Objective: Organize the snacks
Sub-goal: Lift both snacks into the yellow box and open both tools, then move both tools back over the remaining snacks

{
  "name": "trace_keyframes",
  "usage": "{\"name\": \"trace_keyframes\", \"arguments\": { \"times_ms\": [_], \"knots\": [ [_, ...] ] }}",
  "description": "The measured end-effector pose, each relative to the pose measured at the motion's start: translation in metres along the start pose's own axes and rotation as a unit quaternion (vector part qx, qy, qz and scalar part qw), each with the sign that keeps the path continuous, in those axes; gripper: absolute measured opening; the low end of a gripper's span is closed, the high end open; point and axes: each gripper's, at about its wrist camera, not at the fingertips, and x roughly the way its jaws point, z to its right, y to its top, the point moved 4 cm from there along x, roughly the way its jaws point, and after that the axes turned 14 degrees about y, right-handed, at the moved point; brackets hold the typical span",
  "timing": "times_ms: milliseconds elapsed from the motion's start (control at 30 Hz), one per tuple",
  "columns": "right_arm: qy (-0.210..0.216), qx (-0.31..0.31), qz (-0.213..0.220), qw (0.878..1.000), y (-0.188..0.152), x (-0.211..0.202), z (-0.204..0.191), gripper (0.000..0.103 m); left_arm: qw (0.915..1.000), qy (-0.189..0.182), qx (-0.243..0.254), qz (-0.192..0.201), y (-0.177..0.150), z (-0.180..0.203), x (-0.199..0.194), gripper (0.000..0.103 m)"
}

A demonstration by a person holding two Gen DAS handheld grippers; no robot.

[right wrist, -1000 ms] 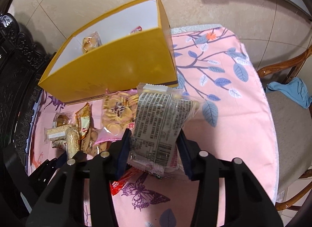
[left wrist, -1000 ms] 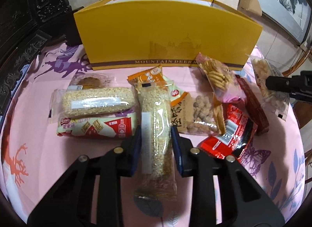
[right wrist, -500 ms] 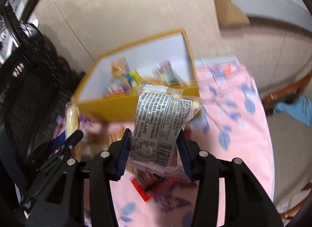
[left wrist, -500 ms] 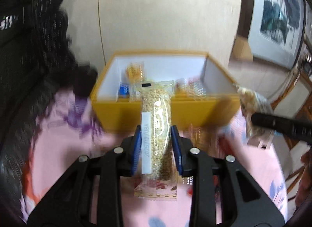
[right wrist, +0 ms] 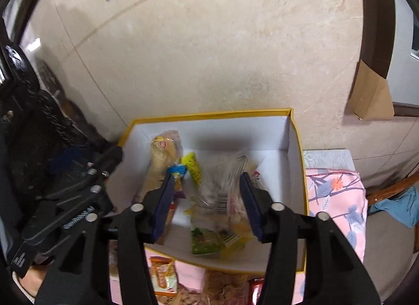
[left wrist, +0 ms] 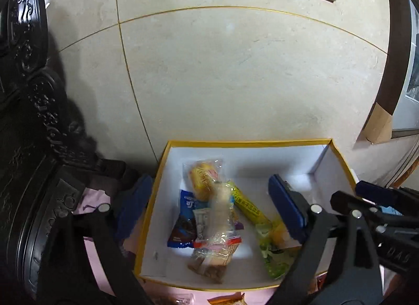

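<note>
1. Little writing can be read. The blue packet (left wrist: 185,222) in the box carries white letters cut off by what lies over it. A clear wrapper (right wrist: 222,189) shows a blurred block of black print that cannot be made out. The side of the other gripper, seen from the right wrist view, bears white lettering too blurred to read.
2. The yellow box (left wrist: 146,229) stands open-topped with white inner walls at the far end of the counter, against a beige tiled wall.
3. Inside it, left to right in the left wrist view: the blue packet, a clear bag of yellow cakes (left wrist: 203,178), a long clear sesame bar pack (left wrist: 218,229) blurred and lying over the blue packet, a yellow tube-shaped pack (left wrist: 248,206), and a green packet (left wrist: 273,260) near the front wall.
4. The left gripper (left wrist: 209,213) is spread wide with nothing between its blue fingers (left wrist: 286,210); one finger is outside the box's left wall, the other above the inside.
5. The right gripper (right wrist: 208,200) is above the box, its fingers (right wrist: 250,205) parted. The clear wrapper lies blurred between them, touching neither pad as far as can be seen.
6. In front of the box, an orange snack packet (right wrist: 163,273) and a bag of biscuits (right wrist: 222,289) lie on the pink floral cloth (right wrist: 337,195).
</note>
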Motion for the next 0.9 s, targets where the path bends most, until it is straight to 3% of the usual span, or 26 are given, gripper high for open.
{"name": "trace_keyframes", "arguments": {
  "times_ms": [33,233,633,900],
  "knots": [
    [-0.003,0.002,0.002,1.0,0.0,0.0,0.0,0.068,1.0,-0.001,0.002,-0.001,-0.001,0.0,0.0,0.092],
    [0.008,0.007,0.013,1.0,-0.018,-0.022,-0.002,0.068,0.9998,0.008,0.01,-0.013,-0.028,-0.003,-0.015,0.092],
    [0.008,-0.011,0.012,1.0,-0.105,-0.086,-0.009,0.068,0.9989,0.002,0.01,-0.047,-0.102,-0.014,-0.052,0.092],
    [-0.002,0.008,-0.047,0.999,-0.182,-0.078,0.016,0.068,0.9947,-0.002,-0.023,-0.101,-0.191,-0.048,-0.057,0.092]
  ]
}}
